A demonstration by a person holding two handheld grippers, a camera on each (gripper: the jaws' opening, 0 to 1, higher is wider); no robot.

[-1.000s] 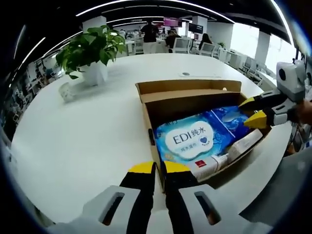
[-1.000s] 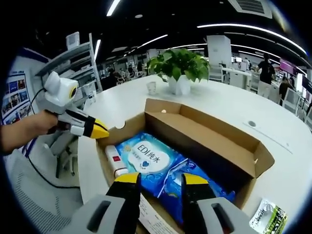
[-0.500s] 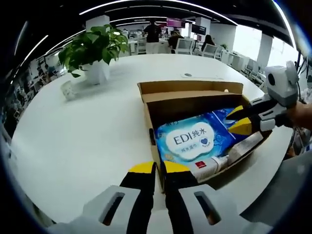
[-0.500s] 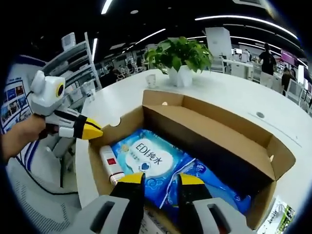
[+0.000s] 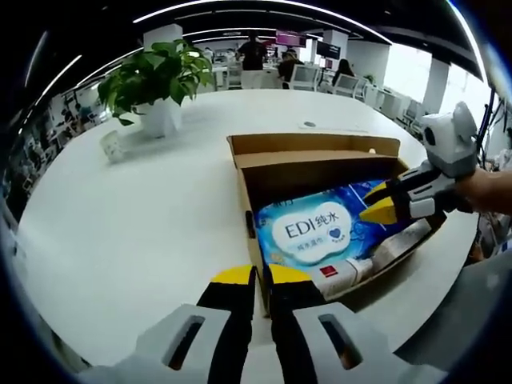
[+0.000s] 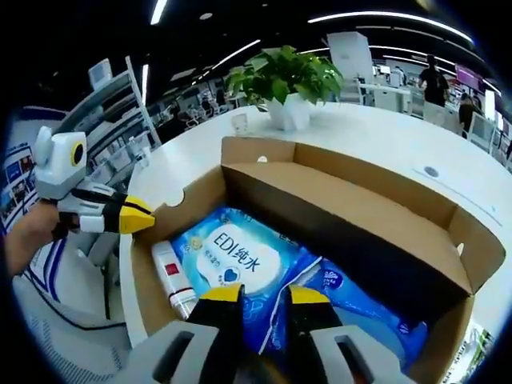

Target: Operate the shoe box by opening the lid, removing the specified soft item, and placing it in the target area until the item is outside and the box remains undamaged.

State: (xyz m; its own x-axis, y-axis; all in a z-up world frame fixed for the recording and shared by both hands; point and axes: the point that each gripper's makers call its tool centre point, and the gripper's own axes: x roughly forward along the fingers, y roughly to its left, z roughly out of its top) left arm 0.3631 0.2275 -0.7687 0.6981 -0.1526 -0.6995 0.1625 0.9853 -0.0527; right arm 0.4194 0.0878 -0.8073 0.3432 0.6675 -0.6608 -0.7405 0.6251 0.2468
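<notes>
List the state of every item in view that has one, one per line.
shoe box: open, lid folded back, upright on the table.
wet wipes pack: lying flat inside the box, label up.
white tube: lying along the box wall beside the wipes.
left gripper: jaws nearly closed at the box's near wall.
right gripper: jaws narrowly apart, over the wipes.
potted plant: upright.
</notes>
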